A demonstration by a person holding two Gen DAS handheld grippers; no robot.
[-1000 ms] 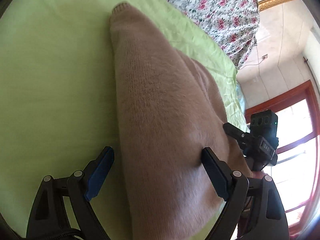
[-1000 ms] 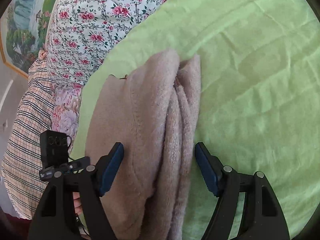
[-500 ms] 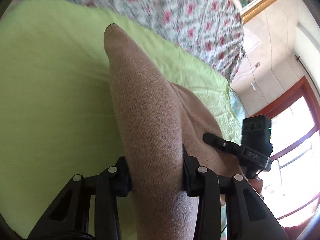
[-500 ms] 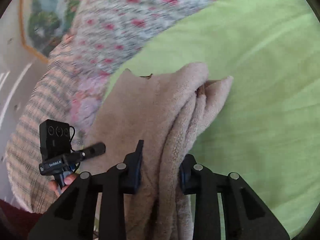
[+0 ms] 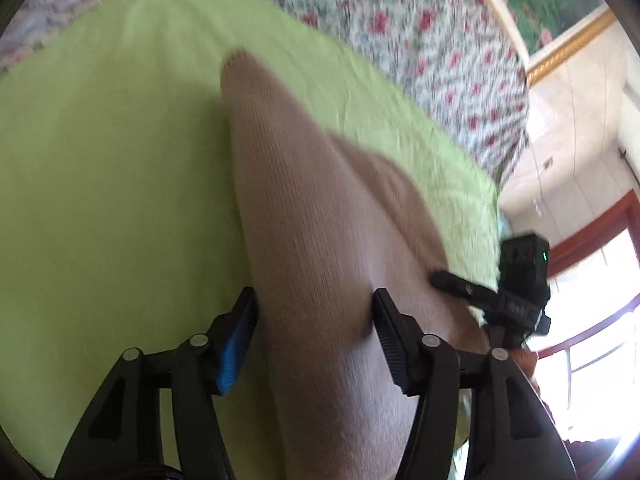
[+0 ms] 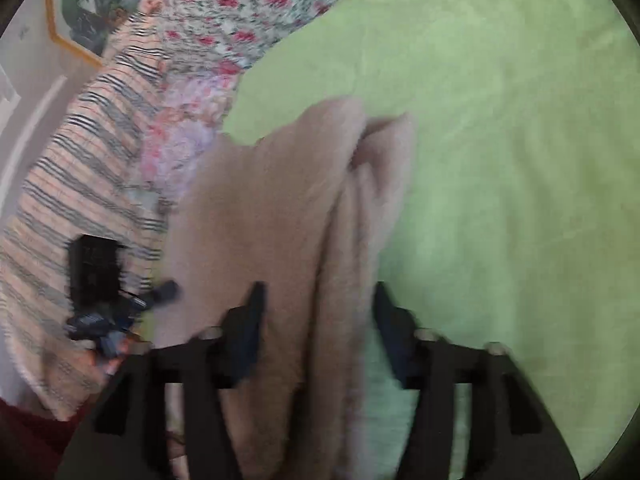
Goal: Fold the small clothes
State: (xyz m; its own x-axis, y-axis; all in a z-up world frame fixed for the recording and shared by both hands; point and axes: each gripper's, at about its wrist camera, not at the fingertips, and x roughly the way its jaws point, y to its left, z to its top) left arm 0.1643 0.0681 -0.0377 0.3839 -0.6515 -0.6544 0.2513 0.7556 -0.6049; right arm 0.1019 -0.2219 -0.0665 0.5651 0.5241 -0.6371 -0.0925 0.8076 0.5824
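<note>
A beige knit sweater (image 5: 312, 240) lies on a light green sheet (image 5: 100, 200). One folded sleeve edge runs away from my left gripper (image 5: 314, 312), whose jaws stand partly apart with the sleeve between them, the pads barely touching the cloth. In the right wrist view the sweater's bunched folds (image 6: 288, 220) pass between the jaws of my right gripper (image 6: 318, 312), which also stand partly apart and loose around the cloth. Both views are motion-blurred. Each gripper shows in the other's view.
A floral quilt (image 5: 420, 40) lies along the far side of the bed. A striped plaid cloth (image 6: 80, 160) lies at the left in the right wrist view. A red-framed window (image 5: 592, 280) and a gold-framed picture (image 5: 560, 8) are at the right.
Both grippers closed on the sweater half a second ago and have now opened part way, loosening their hold. Both views have shifted and blurred with motion.
</note>
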